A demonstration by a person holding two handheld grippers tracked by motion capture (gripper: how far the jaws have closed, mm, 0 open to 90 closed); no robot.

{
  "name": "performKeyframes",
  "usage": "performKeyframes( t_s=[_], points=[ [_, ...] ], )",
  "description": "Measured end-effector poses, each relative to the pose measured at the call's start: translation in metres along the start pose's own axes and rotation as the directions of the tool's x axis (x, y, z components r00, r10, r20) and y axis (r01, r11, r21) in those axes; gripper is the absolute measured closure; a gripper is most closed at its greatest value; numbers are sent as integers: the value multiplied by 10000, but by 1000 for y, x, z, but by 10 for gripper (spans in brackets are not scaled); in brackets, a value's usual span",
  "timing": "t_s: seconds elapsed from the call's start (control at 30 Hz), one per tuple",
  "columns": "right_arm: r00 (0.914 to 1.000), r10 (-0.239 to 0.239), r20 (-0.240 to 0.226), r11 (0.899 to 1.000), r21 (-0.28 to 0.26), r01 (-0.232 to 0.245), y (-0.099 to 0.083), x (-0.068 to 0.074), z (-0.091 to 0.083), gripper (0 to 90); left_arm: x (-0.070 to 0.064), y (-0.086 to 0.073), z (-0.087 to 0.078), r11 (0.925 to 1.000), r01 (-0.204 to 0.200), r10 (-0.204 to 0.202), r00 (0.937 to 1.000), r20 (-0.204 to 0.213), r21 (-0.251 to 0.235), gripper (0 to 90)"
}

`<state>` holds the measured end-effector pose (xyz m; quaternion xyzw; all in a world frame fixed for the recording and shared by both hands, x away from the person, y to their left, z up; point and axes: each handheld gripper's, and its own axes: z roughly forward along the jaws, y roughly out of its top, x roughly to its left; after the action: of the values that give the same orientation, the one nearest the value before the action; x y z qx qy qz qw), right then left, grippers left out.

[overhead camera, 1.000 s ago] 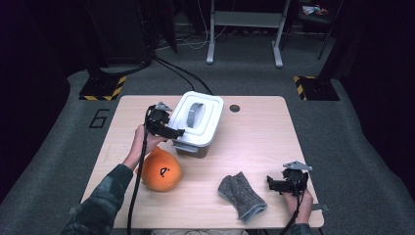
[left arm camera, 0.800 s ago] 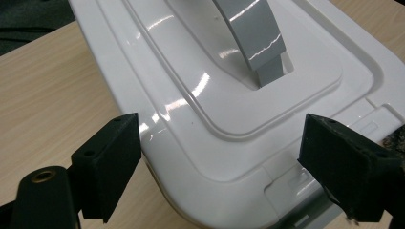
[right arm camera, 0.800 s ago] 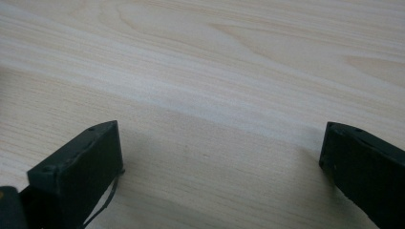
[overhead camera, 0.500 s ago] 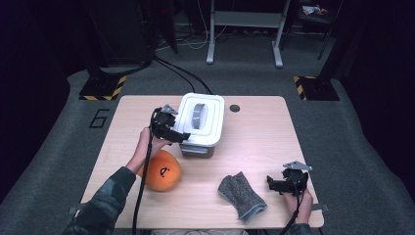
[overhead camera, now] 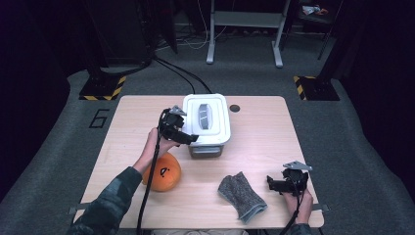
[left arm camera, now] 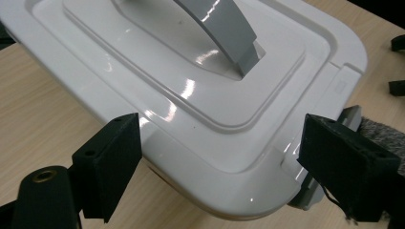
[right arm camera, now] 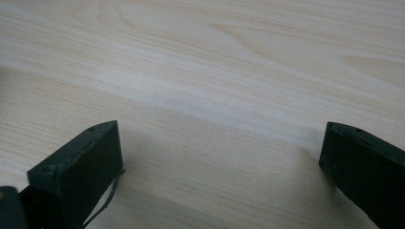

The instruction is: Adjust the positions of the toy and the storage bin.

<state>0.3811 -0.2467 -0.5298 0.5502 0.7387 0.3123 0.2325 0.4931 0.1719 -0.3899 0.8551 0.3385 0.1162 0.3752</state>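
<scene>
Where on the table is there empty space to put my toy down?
Bare wood lies right of the white box, above the right claw. The far left corner is free too. It is crowded near the ball, the left claw and the grey glove.

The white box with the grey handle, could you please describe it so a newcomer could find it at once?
On the wooden table, look toward the far edge near the middle. The white box stands there, with the left tongs open at its near-left corner. Unlike the orange ball and grey cloth, it is rectangular, glossy and lidded.
</scene>
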Motion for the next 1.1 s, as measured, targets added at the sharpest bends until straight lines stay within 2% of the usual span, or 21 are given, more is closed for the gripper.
performKeyframes(
  t_s=[0.17, 0.47, 0.7, 0.73, 0.77, 0.97, 1.0, 1.03, 1.1],
  points=[
    [10000, -1, -4, 10000, -12, 1, 0, 0, 0, 0, -7, 4, 5, 9999, -122, 122, 9999, 61, 67, 143],
    [10000, 2, -6, 10000, -12, -2, 0, 0, 0, 0, -12, 9, 15, 10000, 22, -24, 9994, 352, 46, 141],
    [10000, 4, -5, 10000, -6, -4, 0, 0, 0, 0, -12, 18, 24, 9998, -193, 189, 9989, 420, 94, 144],
    [10000, 0, -6, 10000, -6, 0, 0, 0, 0, 0, -10, 19, 24, 10000, 3, -4, 9987, 509, 26, 144],
    [10000, 0, -6, 10000, -3, 0, 0, 0, 0, 0, -10, 19, 24, 10000, 3, -4, 9987, 509, 26, 145],
    [10000, 7, -9, 10000, -3, -7, 0, 0, 0, 0, -6, 15, 8, 9990, 133, -117, 9991, 398, -417, 120],
    [10000, 6, -9, 10000, -2, -6, 0, 0, 0, 0, -3, 13, -2, 9982, 43, -36, 9999, 132, -603, 108],
    [10000, 6, -9, 10000, -2, -6, 0, 0, 0, 0, -3, 13, -2, 9982, 43, -36, 9999, 132, -603, 99],
    [10000, 1, -7, 10000, -4, -1, 0, 0, 0, 0, 3, 8, -13, 9967, 88, -102, 9998, -163, -801, 93]
  ],
)
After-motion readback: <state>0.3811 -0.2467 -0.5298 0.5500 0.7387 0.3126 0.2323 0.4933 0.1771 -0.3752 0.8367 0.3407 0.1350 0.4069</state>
